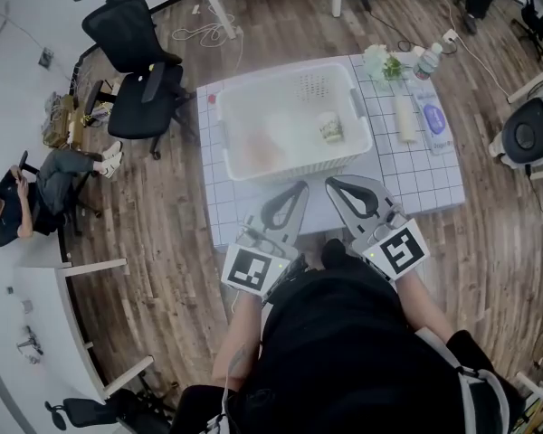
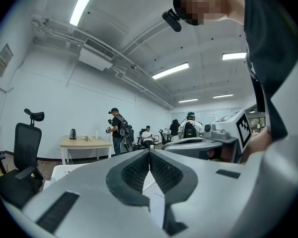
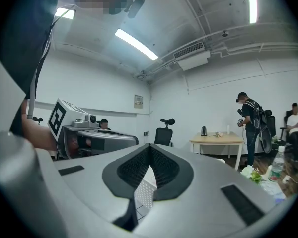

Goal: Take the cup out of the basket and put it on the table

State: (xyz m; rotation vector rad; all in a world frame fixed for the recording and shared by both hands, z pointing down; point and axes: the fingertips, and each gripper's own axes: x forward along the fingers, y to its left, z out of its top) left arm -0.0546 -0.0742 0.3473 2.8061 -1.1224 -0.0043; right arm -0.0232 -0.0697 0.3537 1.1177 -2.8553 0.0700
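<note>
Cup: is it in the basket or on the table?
In the basket. The cup sits inside the white basket, near its right wall.

Office — swivel chairs (image 1: 127,30), desks (image 2: 84,144), strip lights (image 2: 170,70)

Dark wood-plank floor (image 1: 163,269), a white cable (image 1: 204,33) coiled on it at the far side. Black office chair (image 1: 136,70) near a white wall (image 2: 49,103). Ceiling strip lights (image 2: 170,70) lit; air-conditioning unit (image 2: 97,58) mounted high. Pale wooden side table (image 2: 84,144) carrying a kettle (image 2: 72,133); standing person (image 2: 116,130) beside it.
</note>
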